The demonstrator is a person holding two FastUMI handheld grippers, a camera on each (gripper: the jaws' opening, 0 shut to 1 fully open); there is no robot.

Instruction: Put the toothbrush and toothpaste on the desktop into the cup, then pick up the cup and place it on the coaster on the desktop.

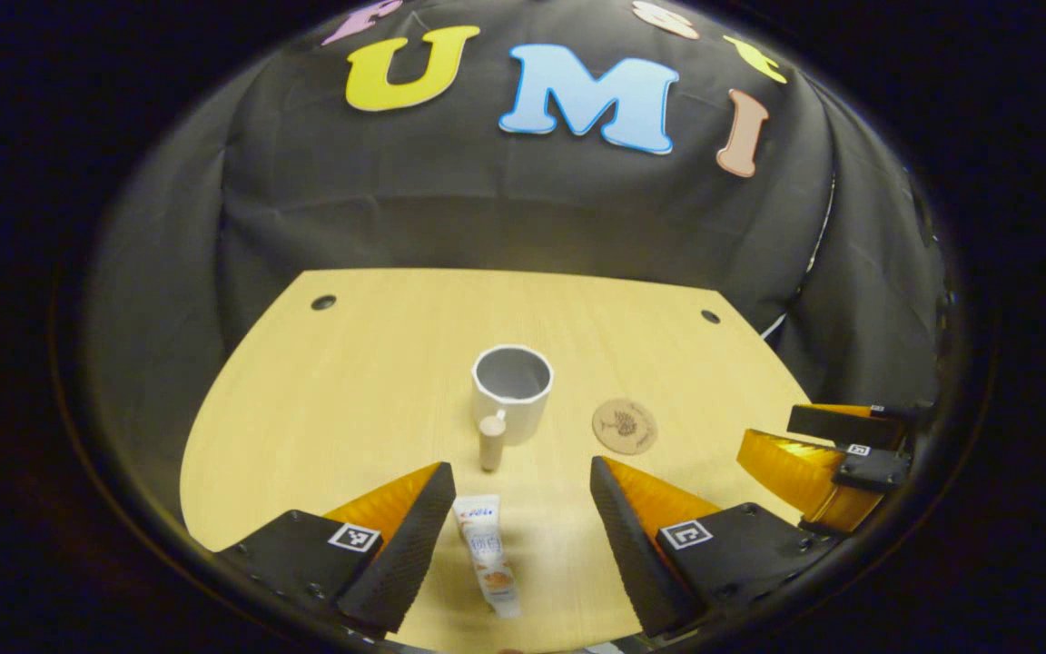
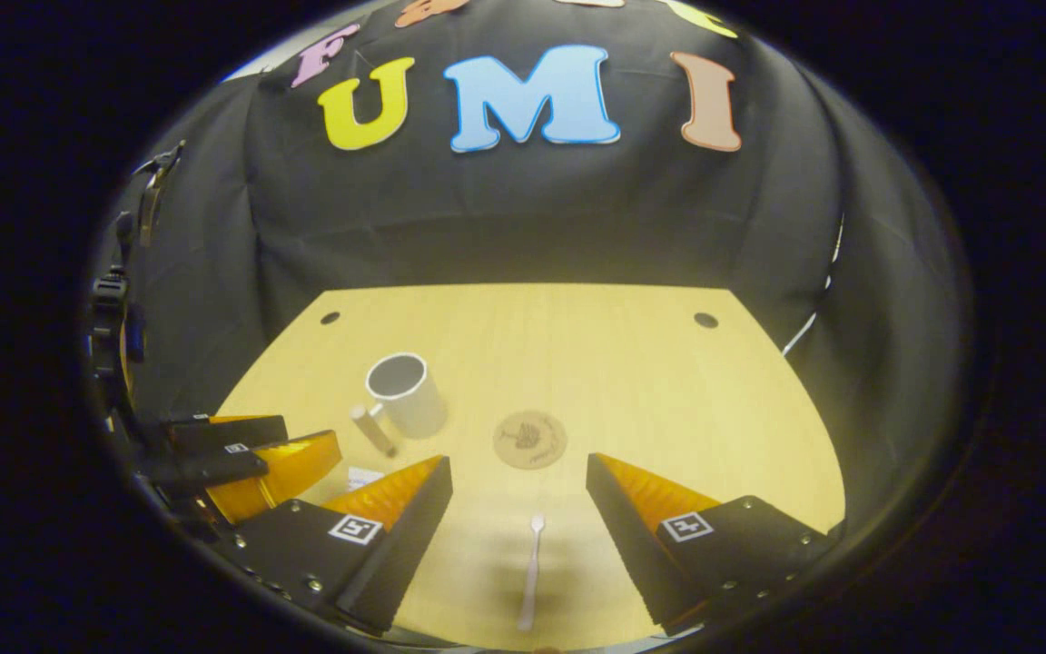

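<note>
Left hand-held gripper (image 1: 518,536): fingers apart, straddling a soft plastic toothpaste tube (image 1: 488,554) lying flat on the desk (image 1: 350,391). At 12 o'clock stands a faceted white cup (image 1: 512,392) with a cylindrical wooden handle; a round cork coaster (image 1: 625,426) lies at 1 o'clock. Right hand-held gripper (image 2: 518,536): fingers apart over a slim white toothbrush (image 2: 532,570) lying flat on the smooth wood-grain top.

Toothpaste (image 1: 487,554) flat, cup (image 1: 512,391) upright, empty
</note>
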